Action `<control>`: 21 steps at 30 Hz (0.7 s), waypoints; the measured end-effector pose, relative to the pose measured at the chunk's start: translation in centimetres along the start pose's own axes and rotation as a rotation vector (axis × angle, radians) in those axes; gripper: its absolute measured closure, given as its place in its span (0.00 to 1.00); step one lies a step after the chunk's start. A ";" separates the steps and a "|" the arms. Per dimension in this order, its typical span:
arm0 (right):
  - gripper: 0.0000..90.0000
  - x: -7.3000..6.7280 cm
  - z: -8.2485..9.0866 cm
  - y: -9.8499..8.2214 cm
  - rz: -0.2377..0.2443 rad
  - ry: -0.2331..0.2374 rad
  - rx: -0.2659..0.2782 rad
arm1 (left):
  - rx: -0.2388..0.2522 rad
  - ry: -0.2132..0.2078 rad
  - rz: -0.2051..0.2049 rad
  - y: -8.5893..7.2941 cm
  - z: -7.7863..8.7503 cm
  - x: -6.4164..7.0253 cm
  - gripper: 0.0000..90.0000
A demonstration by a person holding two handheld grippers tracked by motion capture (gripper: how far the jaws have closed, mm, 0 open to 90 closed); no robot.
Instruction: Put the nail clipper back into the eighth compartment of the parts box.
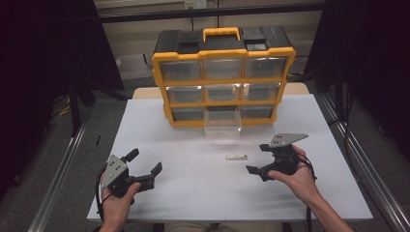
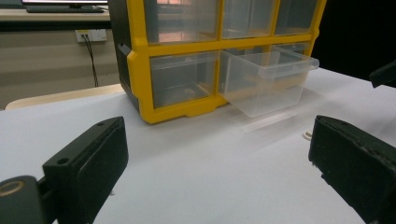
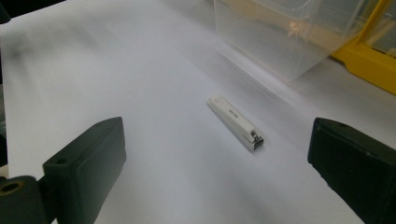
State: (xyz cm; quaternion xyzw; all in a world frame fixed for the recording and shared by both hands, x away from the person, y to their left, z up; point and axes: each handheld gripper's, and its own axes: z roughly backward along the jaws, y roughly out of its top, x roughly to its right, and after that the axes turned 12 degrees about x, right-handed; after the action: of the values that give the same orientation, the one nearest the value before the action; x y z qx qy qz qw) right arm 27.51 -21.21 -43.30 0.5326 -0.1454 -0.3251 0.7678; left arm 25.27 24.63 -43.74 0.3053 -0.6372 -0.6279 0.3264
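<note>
White table (image 1: 193, 193), nail clipper (image 3: 236, 122) ahead between spread right gripper (image 3: 217, 172) jaws.

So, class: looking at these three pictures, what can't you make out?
- Nail clipper: its printed lettering is too small to read in the right gripper view.
- Pulled-out clear drawer: its contents are lost in glare and blur in the high view.
- Yellow organizer: its top is cut off by the left gripper view's edge.

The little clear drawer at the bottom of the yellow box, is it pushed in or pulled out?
Pulled out. The clear drawer juts forward from the organizer's bottom middle slot onto the table; its neighbours sit flush.
</note>
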 end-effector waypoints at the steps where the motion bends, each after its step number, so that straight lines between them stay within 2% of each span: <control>1: 0.04 0.0 0.0 0.0 0.000 0.000 0.000 | -0.006 0.006 -0.003 0.0 -0.1 -0.1 0.05; 4: 0.05 0.3 -0.6 0.5 -0.008 0.023 -0.005 | -0.013 0.009 -0.003 -0.2 -0.2 -0.2 0.05; 10: 0.06 0.8 -2.3 1.2 0.000 0.033 -0.031 | -0.003 -0.001 0.010 -0.1 -0.1 0.0 0.05; 12: 0.09 0.9 -2.9 1.8 0.010 0.047 -0.066 | -0.004 -0.002 0.000 -0.1 -0.1 -0.2 0.05; 16: 0.10 0.8 -3.4 2.5 0.037 0.039 -0.086 | 0.001 0.006 -0.006 -0.1 -0.1 -0.3 0.05; 17: 0.11 0.9 -3.9 2.8 0.039 0.059 -0.122 | -0.001 0.012 -0.002 -0.2 -0.1 -0.4 0.05; 20: 0.12 0.9 -4.3 3.1 0.044 0.076 -0.147 | -0.003 0.011 -0.002 -0.3 -0.1 -0.4 0.05; 21: 0.14 0.8 -4.7 3.5 0.050 0.088 -0.174 | -0.004 0.014 0.001 -0.2 -0.1 -0.4 0.05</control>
State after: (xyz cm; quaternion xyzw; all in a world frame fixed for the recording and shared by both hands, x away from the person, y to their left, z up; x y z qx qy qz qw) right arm 32.02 -17.58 -42.06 0.4737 -0.0961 -0.2935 0.8247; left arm 25.54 24.87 -44.00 0.3086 -0.6337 -0.6270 0.3317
